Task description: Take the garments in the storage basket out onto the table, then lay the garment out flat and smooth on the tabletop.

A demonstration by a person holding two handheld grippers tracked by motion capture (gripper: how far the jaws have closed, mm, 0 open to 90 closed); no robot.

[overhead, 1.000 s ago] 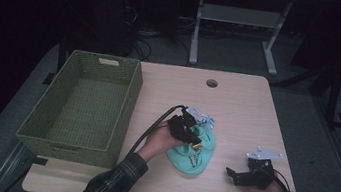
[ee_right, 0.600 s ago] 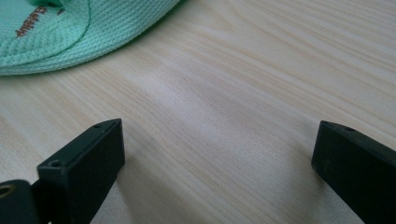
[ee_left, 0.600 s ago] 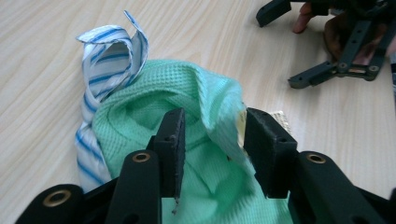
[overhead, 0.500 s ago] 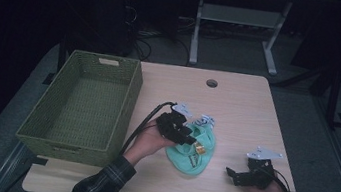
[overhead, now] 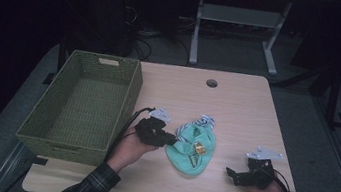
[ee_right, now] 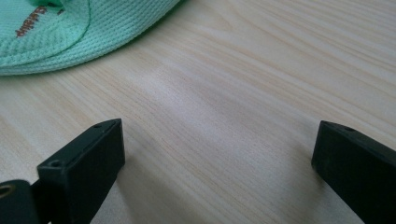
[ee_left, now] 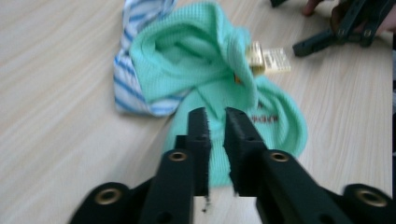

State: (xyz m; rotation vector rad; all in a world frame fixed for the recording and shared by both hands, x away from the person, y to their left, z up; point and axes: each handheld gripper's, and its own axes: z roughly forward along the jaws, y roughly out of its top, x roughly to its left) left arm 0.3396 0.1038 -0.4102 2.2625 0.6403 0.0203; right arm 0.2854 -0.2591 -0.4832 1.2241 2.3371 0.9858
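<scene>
- Dark floor and cables surround the pale wooden table (overhead: 238, 105) in the high view. The mint-green knitted garment with a gold tag (overhead: 192, 149) lies mid-table, between the left gripper (overhead: 171, 140) and the right gripper (overhead: 229, 173). The green woven basket (overhead: 81, 106) stands just left, clear of the way.
- Left gripper view: the jaws have just been closing and stand nearly together, nothing between them. The cloth looks light, limp and soft; a bunched fold should pinch best. A blue-striped fabric piece (ee_left: 128, 79) lies tucked under it.
- Right gripper view: jaws wide apart over bare wood.
</scene>
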